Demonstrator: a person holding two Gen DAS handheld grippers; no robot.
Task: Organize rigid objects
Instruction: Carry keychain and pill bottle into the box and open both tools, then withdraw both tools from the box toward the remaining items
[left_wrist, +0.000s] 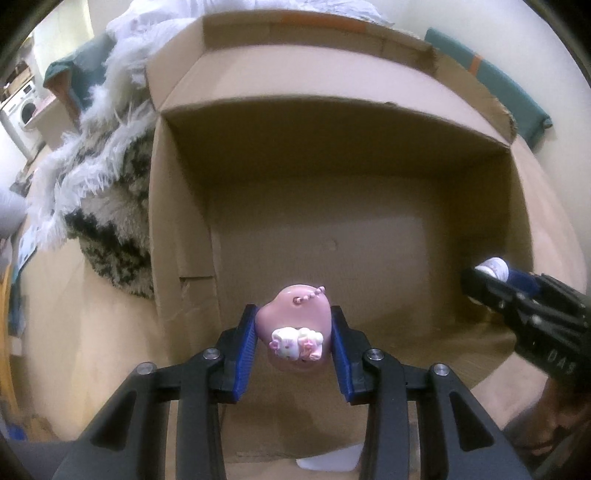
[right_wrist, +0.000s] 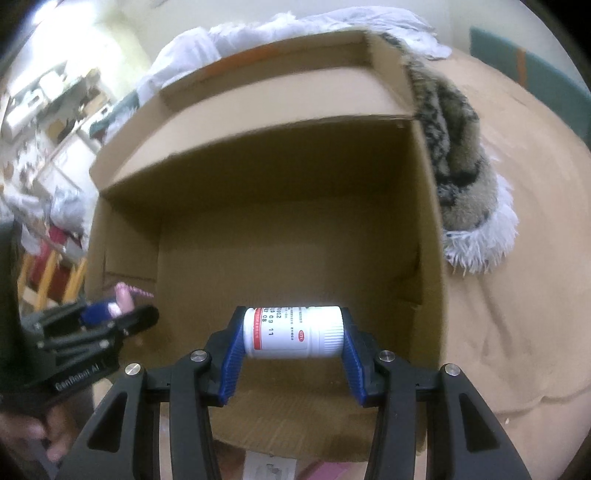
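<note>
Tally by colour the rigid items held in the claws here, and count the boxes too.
Pink: 1, the heart-shaped charm in the left claw.
White: 1, the pill bottle held sideways in the right claw.
Brown: 1, the open cardboard box.
Total: 3.

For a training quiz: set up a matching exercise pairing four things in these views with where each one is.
Things:
1. pink heart charm
2. white bottle
3. cardboard box
4. furry blanket

Places:
A. outside the box, against its wall
B. lying sideways in the right claw
C. open, below both claws
D. in the left claw

Pairs: 1-D, 2-B, 3-C, 4-A
</note>
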